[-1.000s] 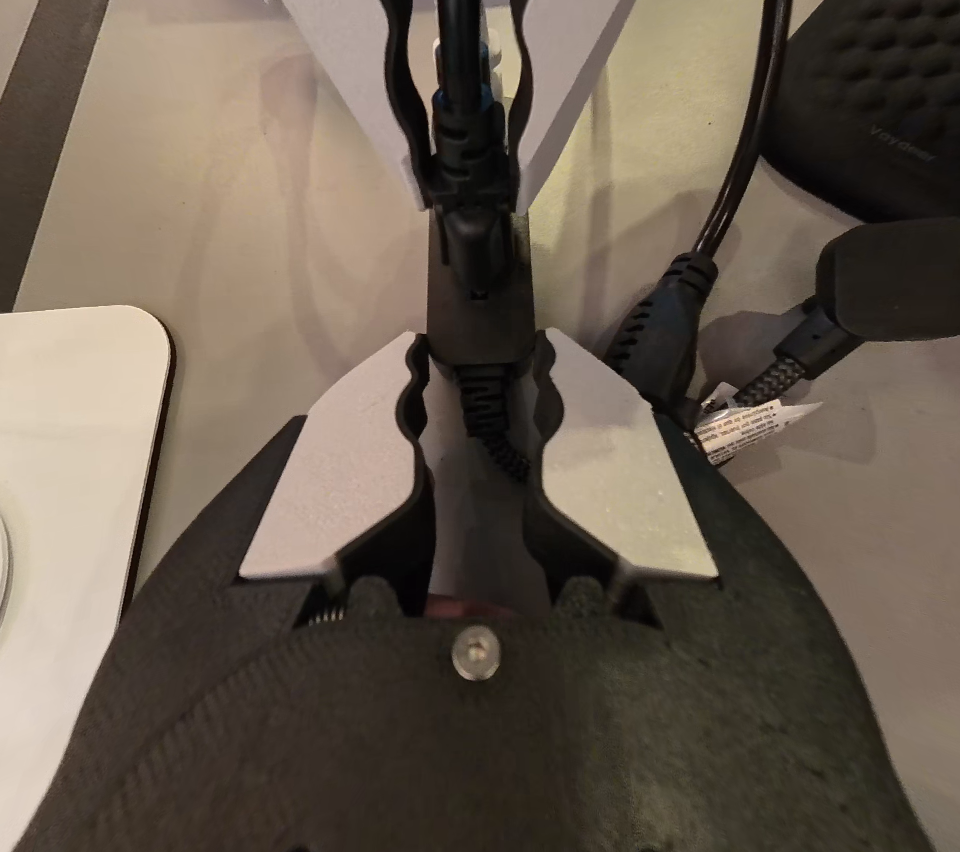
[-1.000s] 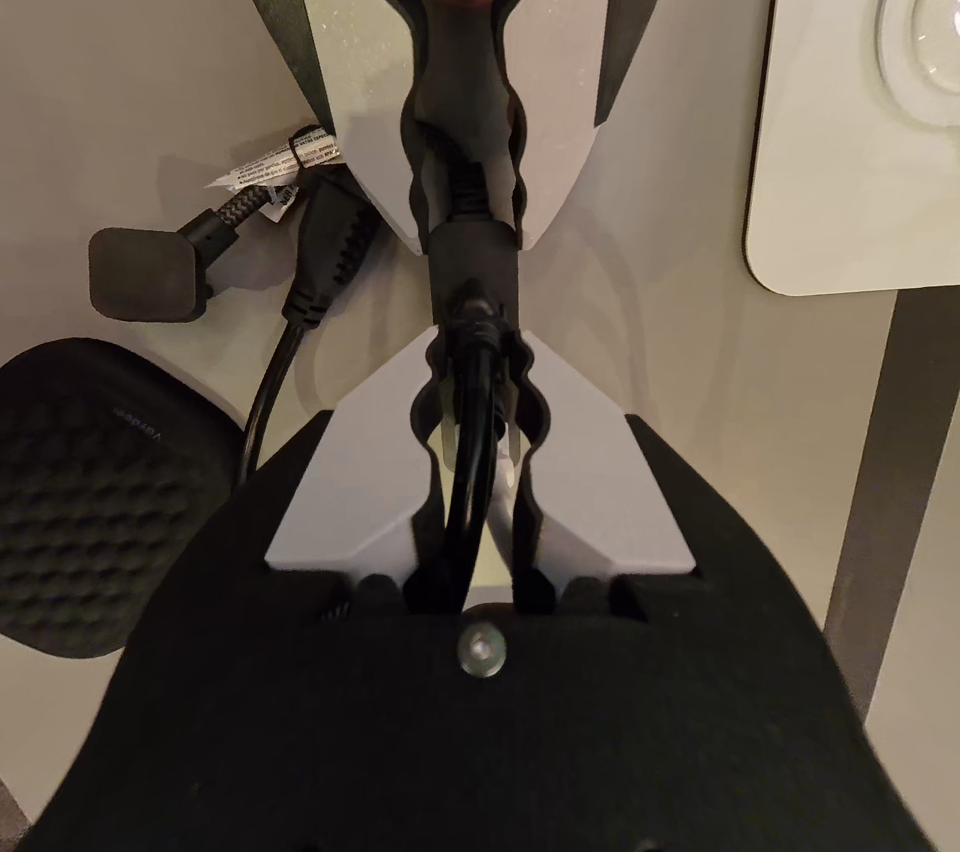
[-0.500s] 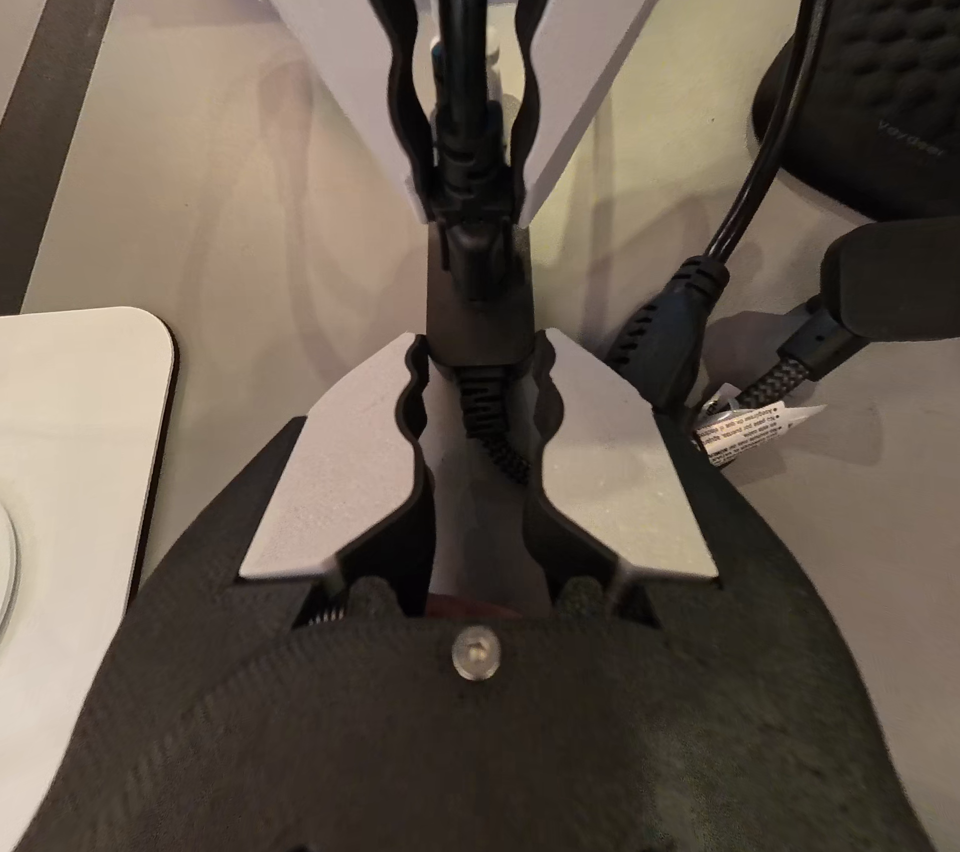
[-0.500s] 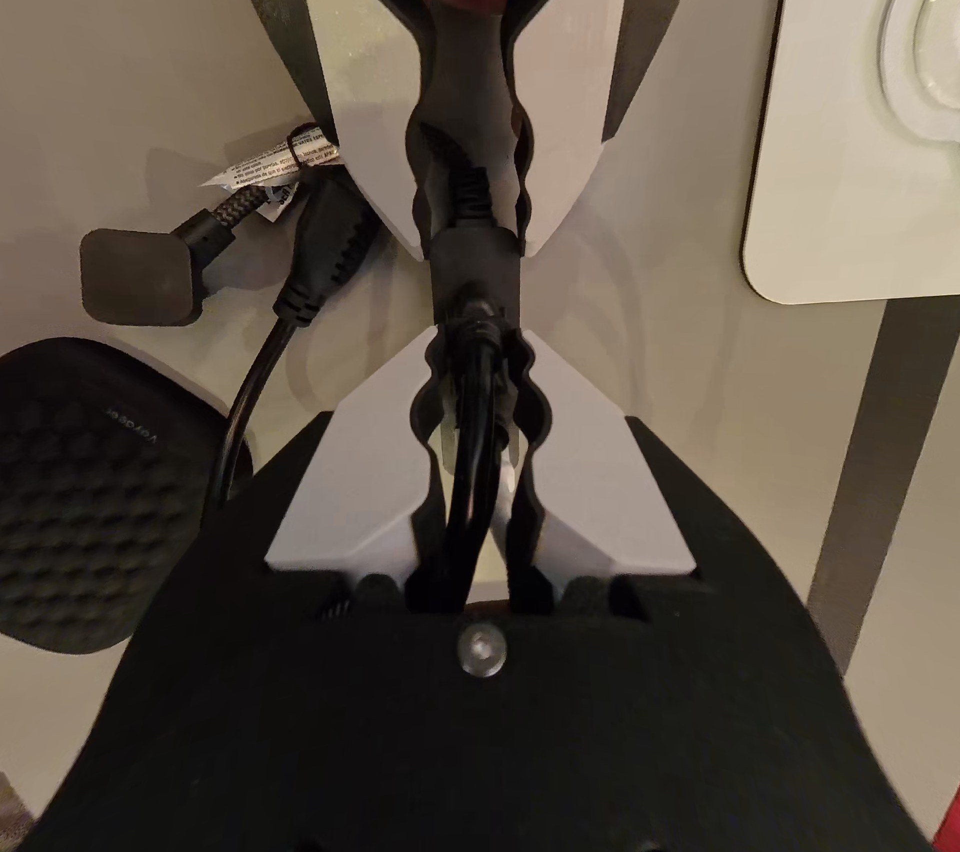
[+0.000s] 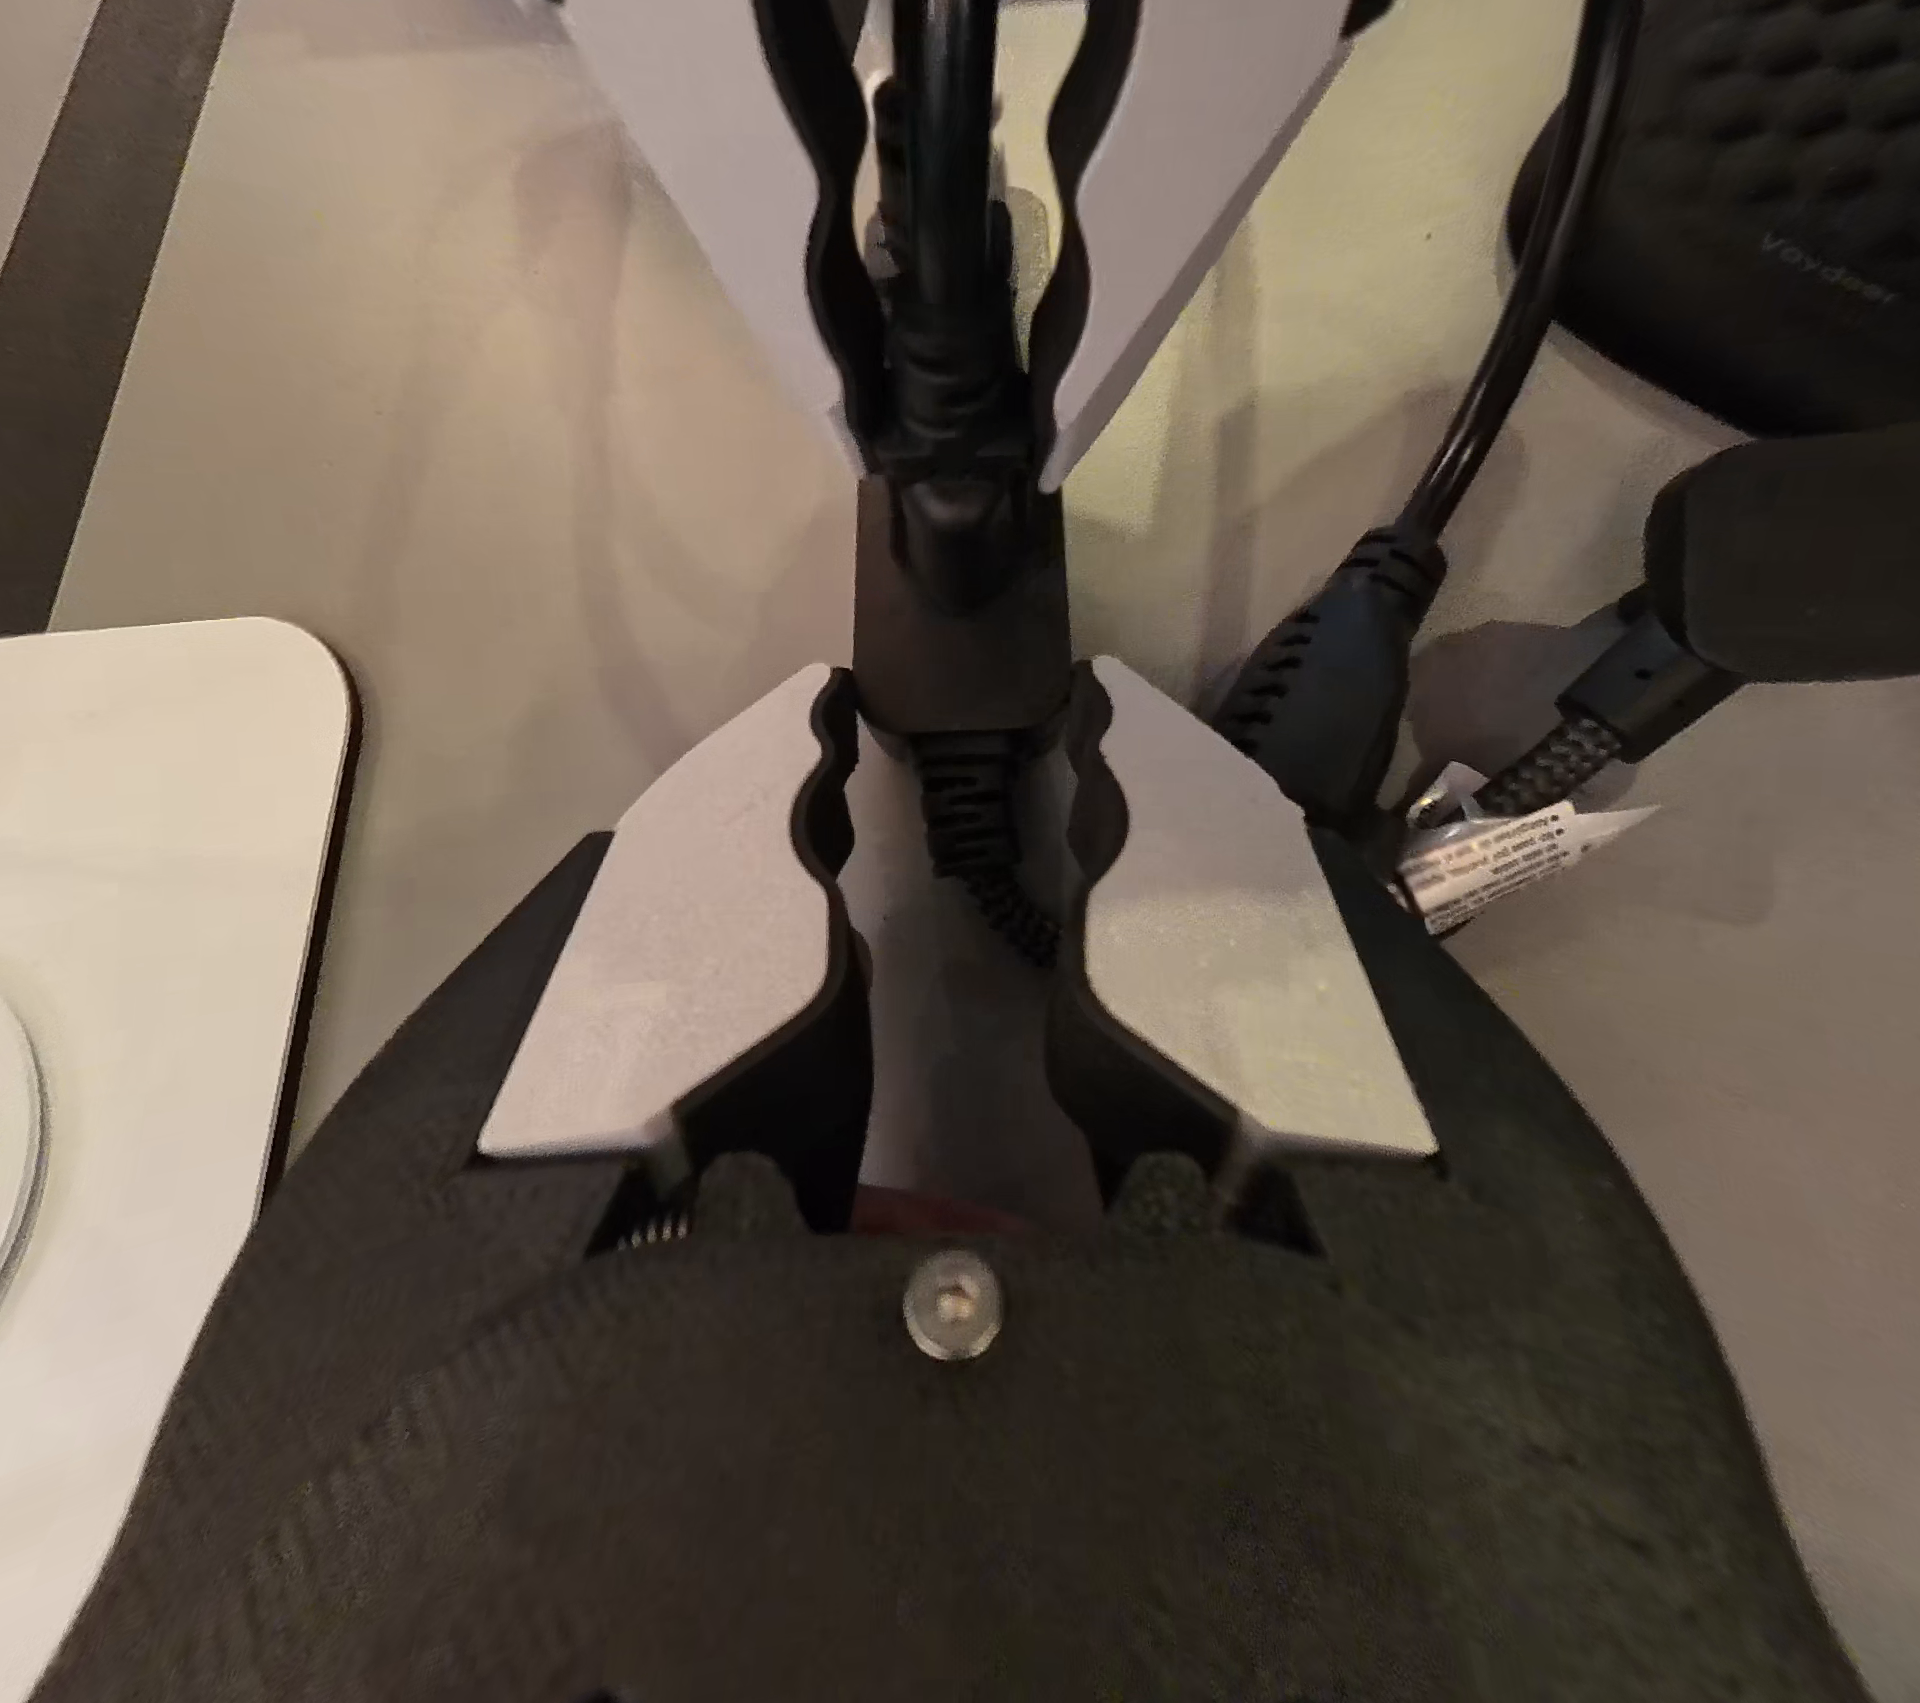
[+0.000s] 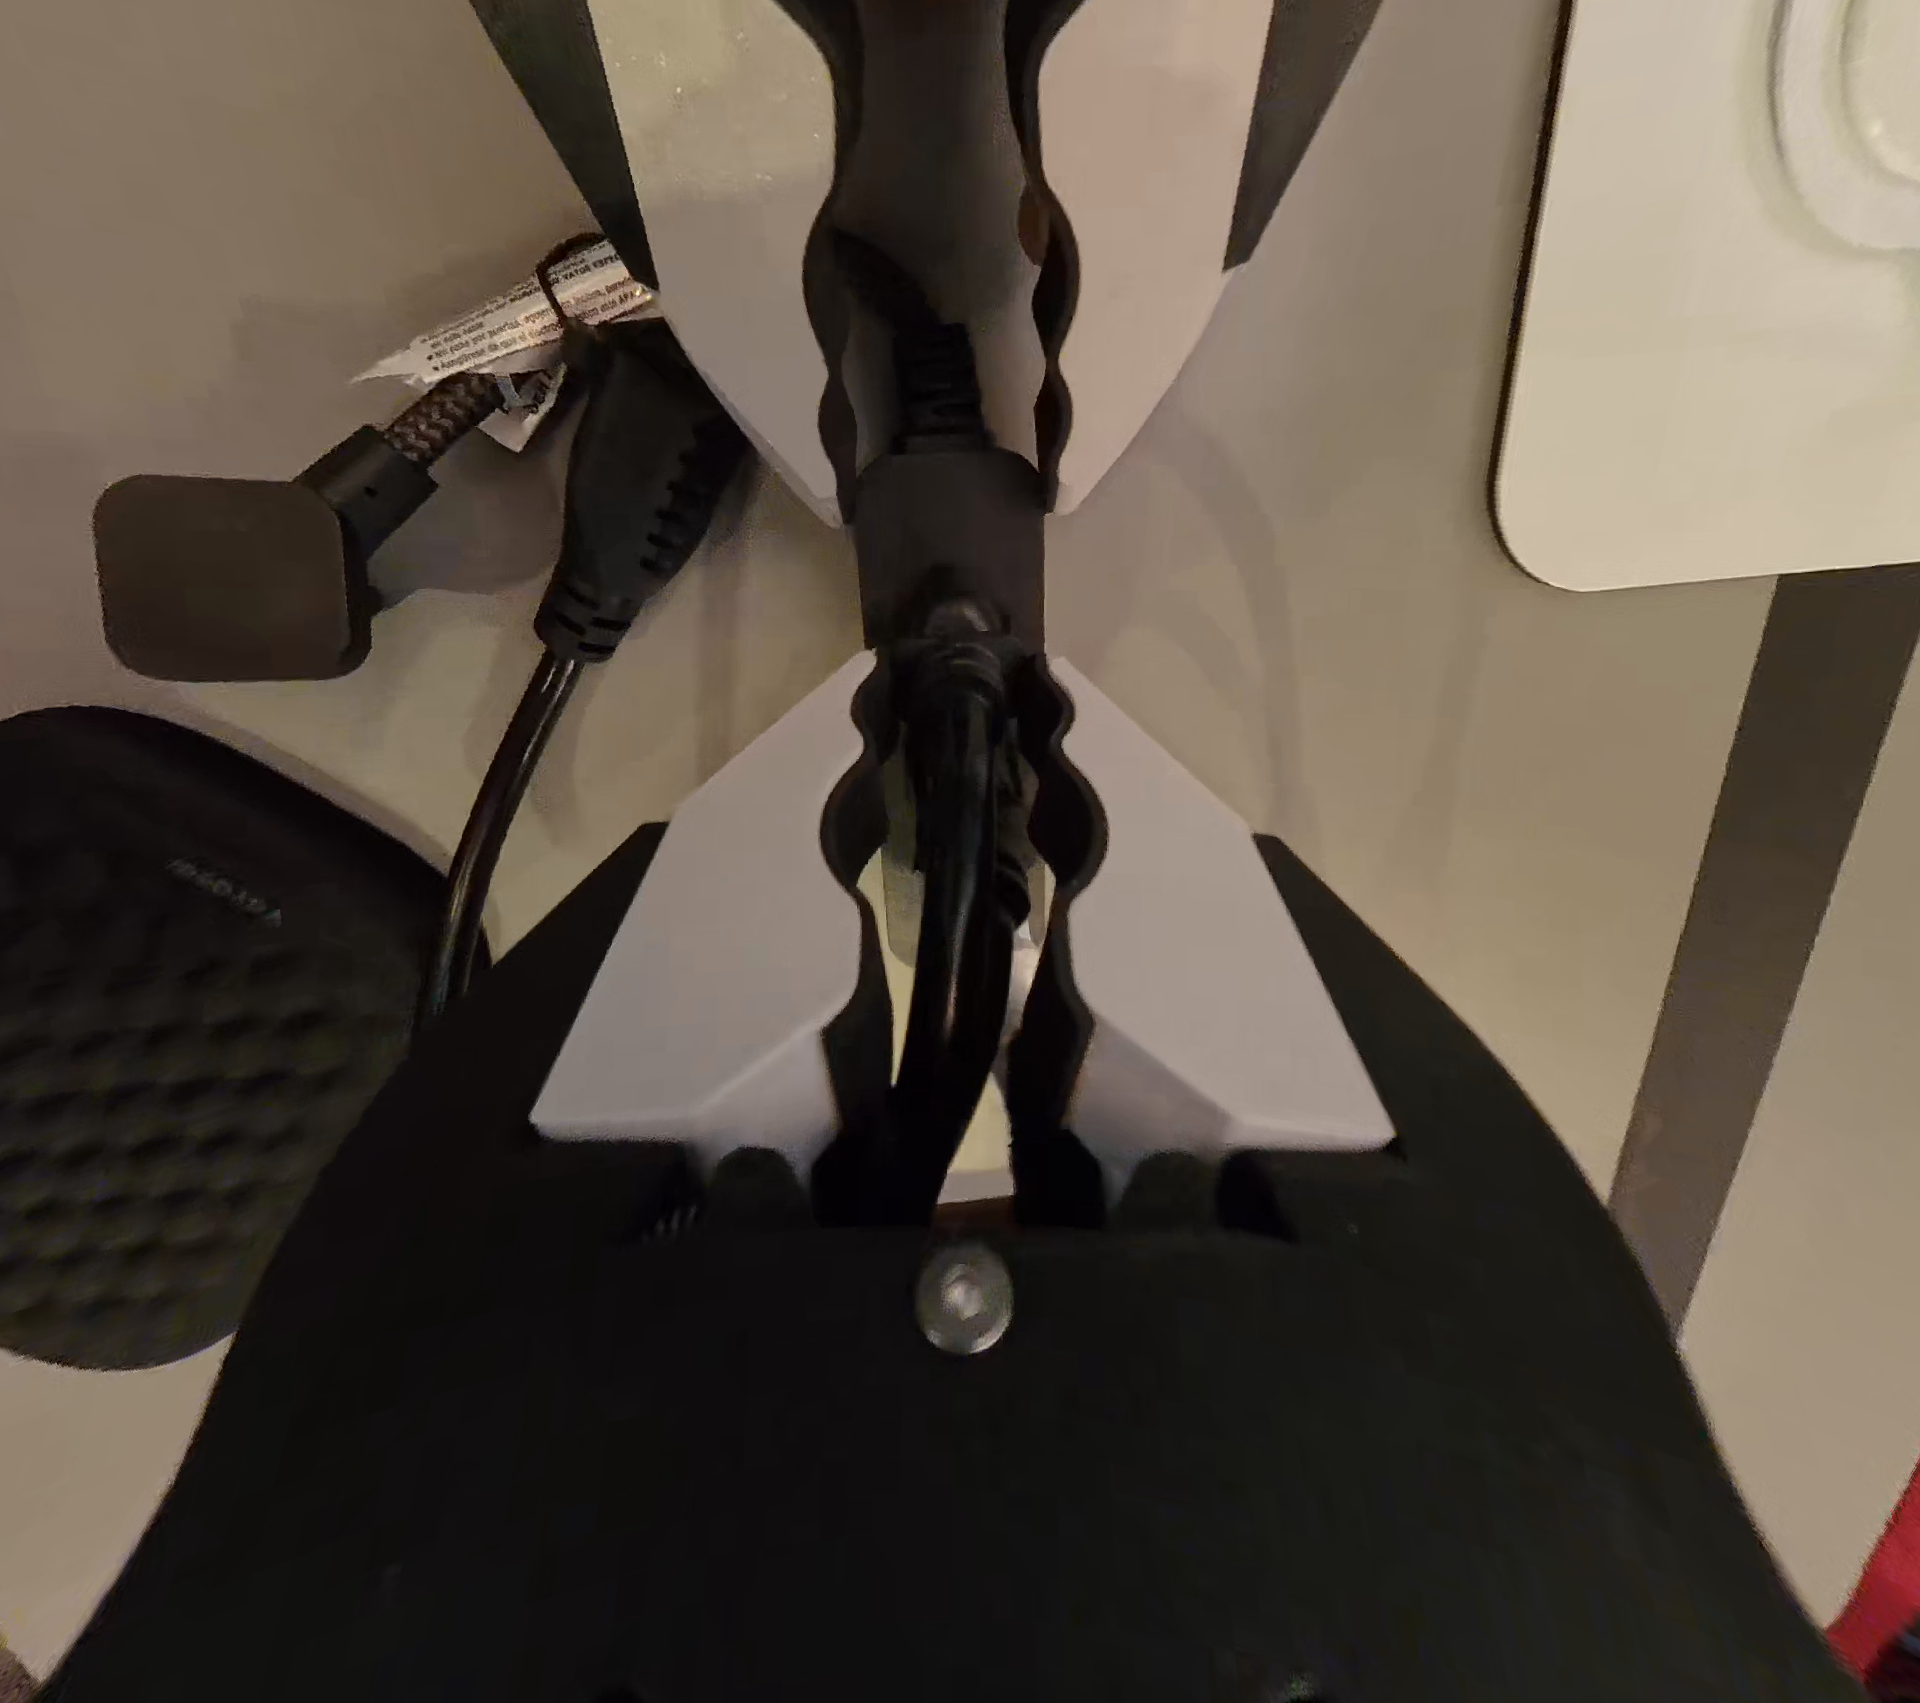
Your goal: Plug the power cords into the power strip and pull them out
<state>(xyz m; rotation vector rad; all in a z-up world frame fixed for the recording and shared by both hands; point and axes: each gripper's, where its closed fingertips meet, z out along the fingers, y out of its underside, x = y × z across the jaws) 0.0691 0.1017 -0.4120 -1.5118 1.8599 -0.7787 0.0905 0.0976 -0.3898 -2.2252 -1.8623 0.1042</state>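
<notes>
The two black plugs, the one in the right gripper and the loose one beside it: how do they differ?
The held plug is pinched in the right gripper and mated to the black socket block that the left gripper grips; the loose plug lies free on the table. The loose plug shows a ribbed body; the held plug is mostly hidden. Both are black with black cords.

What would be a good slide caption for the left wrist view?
Left gripper clamps a black socket block while the right gripper, facing it, grips the black plug seated in it.

An office desk setting: pale surface, black dimpled wrist rest, white board, loose cables.
</notes>
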